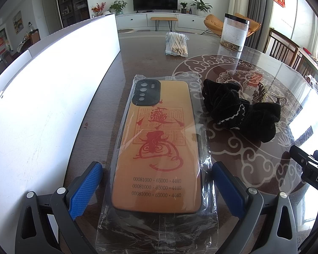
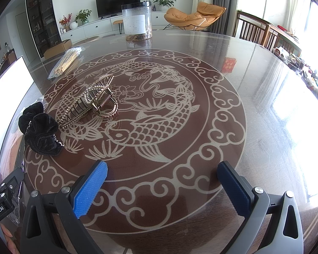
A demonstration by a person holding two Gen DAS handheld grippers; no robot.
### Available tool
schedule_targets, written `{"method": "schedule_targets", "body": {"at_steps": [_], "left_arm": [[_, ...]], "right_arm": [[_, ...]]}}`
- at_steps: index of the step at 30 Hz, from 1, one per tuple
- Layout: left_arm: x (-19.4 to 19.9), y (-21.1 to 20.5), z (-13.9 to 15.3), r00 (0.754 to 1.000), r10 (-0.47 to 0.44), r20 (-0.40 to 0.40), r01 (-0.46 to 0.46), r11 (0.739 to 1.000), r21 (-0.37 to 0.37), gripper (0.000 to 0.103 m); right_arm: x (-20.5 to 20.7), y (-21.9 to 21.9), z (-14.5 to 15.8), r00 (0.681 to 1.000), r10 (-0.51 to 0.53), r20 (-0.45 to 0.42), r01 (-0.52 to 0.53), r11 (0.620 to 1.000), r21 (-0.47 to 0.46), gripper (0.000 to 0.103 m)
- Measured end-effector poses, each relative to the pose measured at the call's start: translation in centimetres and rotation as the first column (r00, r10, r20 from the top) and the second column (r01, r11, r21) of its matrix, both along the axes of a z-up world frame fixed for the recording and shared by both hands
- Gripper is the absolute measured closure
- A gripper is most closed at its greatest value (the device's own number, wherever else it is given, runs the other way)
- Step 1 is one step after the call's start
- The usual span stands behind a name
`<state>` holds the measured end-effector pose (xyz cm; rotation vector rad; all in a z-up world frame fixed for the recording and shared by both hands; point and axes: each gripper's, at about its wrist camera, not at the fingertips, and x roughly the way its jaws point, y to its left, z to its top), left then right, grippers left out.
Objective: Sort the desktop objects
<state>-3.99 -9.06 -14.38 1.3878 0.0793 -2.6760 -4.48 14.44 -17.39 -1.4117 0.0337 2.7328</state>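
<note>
My left claw is spread apart around the bagged phone case; my right claw gapes over bare surface, scrunchie left.

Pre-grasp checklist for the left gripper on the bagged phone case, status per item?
1. Left gripper open: ok.
2. Phone case sits between the fingers: ok.
3. Pads touching the case: cannot tell.
4. Black scrunchie apart from the case: ok.
5. White box at left free of the fingers: ok.
6. Right gripper open, holding nothing: ok.
</note>
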Motion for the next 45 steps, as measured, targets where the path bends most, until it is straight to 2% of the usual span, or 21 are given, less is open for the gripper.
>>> {"method": "schedule_targets", "body": {"at_steps": [36, 45], "left_arm": [[0.0, -0.1, 0.0, 1.000, 0.003, 0.002, -0.003, 1.000, 0.004, 0.000], [-1.0, -0.3, 0.1, 0.998, -0.040, 0.056, 0.039, 0.999, 0.012, 0.000]], "right_arm": [[0.0, 0.0, 0.0, 1.000, 0.000, 0.000, 0.000, 1.000, 0.000, 0.000], [-1.0, 0.0, -0.7, 0.999, 0.046, 0.001, -0.046, 0.999, 0.001, 0.000]]}}
